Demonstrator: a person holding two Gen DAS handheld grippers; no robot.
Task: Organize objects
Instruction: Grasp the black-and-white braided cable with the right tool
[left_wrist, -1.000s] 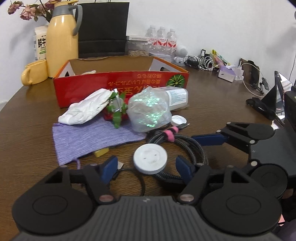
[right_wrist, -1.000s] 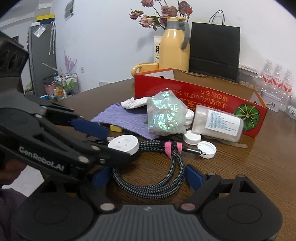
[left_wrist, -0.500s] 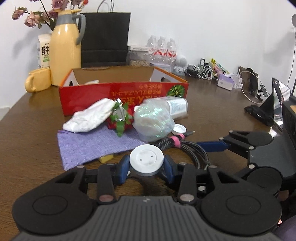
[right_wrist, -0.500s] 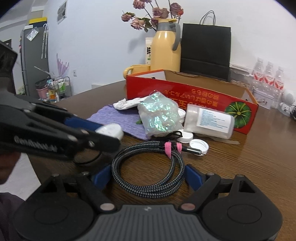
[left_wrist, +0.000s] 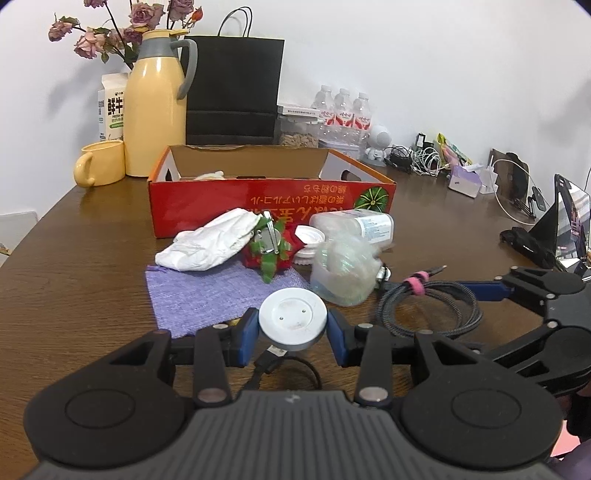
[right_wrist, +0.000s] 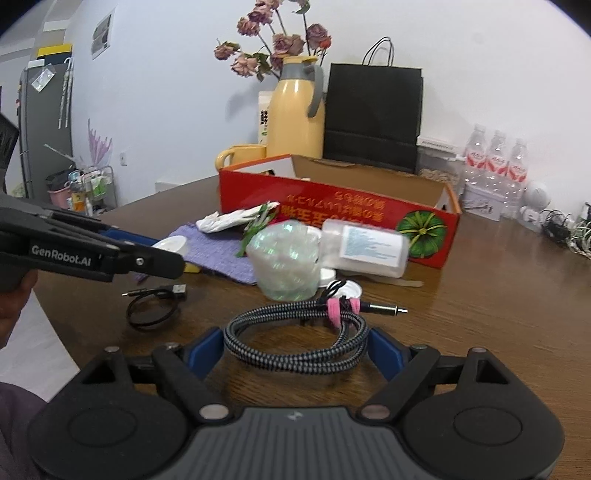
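Now left gripper (left_wrist: 293, 334) jaws clamp white charger puck (left_wrist: 293, 318); right gripper (right_wrist: 295, 349) jaws wide.

White wall (left_wrist: 406, 55), brown wooden table (left_wrist: 74, 258)

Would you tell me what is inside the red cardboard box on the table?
Inside the red cardboard box only a bit of crumpled white material shows above the front wall; that wall hides the box floor.

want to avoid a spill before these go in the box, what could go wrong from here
1. The left gripper has just closed on the white puck by its rim only; its thin black cable trails to the table and could tug it loose.
2. The braided cable sits between the right gripper's open jaws; its free plug end may snag the iridescent bag.
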